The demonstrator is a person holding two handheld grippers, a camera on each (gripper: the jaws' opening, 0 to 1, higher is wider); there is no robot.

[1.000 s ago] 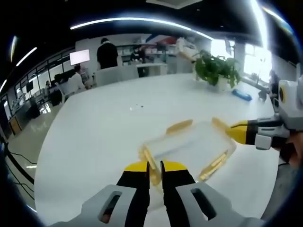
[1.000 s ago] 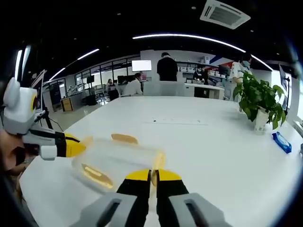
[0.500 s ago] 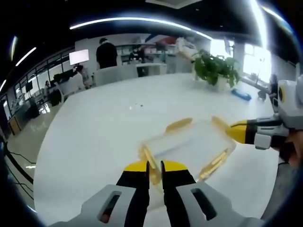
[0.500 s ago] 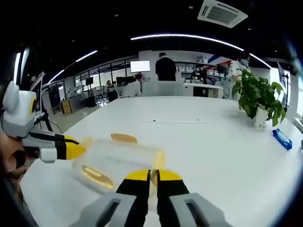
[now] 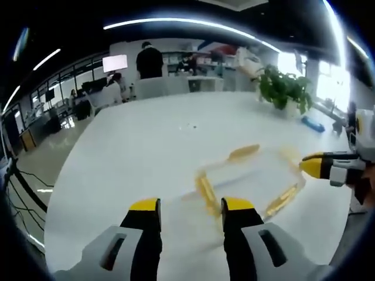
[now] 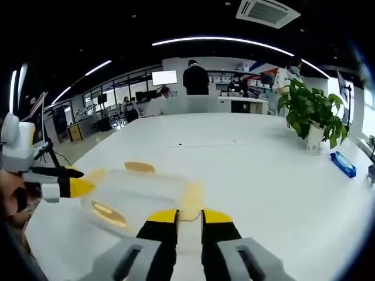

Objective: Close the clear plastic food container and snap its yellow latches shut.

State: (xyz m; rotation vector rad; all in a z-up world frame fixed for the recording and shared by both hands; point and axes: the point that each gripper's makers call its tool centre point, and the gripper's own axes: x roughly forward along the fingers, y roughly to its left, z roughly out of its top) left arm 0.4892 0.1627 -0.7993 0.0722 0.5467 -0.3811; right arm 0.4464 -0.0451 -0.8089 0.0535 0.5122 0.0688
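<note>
Container: we count one clear food container (image 5: 249,178) at centre of the white tabletop (image 5: 146,146).
Latches: four yellow latches (image 5: 206,193).
Left tool (image 5: 190,206): jaws wide apart, holding nothing.
Right tool (image 6: 190,216): jaws slightly parted about a latch.
Room: office; one potted plant (image 6: 310,114) at 2 o'clock.

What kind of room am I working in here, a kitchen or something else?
Not a kitchen: it looks like an open-plan office or lab. The container sits on a large white table with a potted plant; behind are a wall screen, desks with people, and strip lights overhead.
</note>
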